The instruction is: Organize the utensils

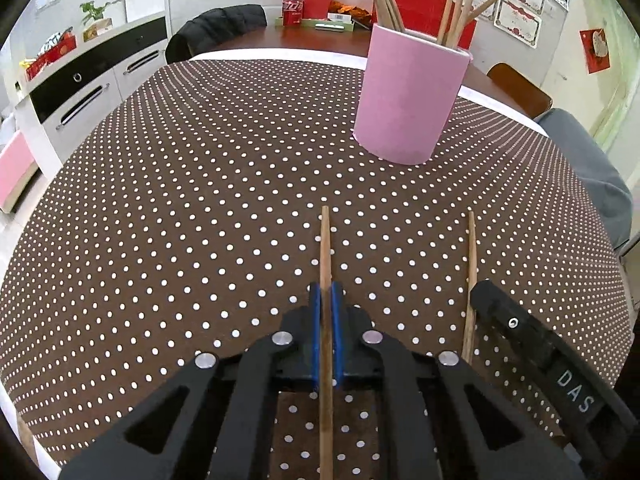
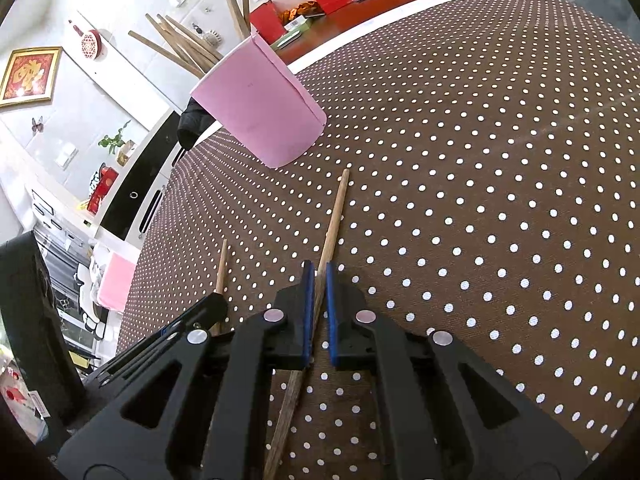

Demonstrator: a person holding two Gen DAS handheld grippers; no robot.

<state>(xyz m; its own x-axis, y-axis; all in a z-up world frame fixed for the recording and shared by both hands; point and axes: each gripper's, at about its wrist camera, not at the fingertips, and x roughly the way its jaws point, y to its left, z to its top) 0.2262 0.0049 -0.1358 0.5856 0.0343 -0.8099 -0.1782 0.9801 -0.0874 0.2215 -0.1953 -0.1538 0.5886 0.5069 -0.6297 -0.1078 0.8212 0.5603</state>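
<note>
A pink cup (image 1: 408,96) stands on the brown dotted tablecloth (image 1: 200,200) with several wooden chopsticks (image 1: 456,4) sticking out of it. My left gripper (image 1: 326,292) is shut on a single chopstick (image 1: 325,248) that points toward the cup, its tip low over the cloth. To its right a second chopstick (image 1: 471,264) runs parallel, held by my right gripper (image 1: 480,290). In the right wrist view the right gripper (image 2: 318,276) is shut on that chopstick (image 2: 334,216), short of the cup (image 2: 260,112). The left gripper (image 2: 216,302) and its chopstick (image 2: 221,264) show at the left.
Beyond the cloth, the wooden table carries red boxes (image 1: 316,0) and a tray. A dark chair (image 1: 216,28) stands at the far side, a brown chair (image 1: 520,88) and a grey cloth shape (image 1: 588,176) at the right. White and black drawers (image 1: 92,80) line the left wall.
</note>
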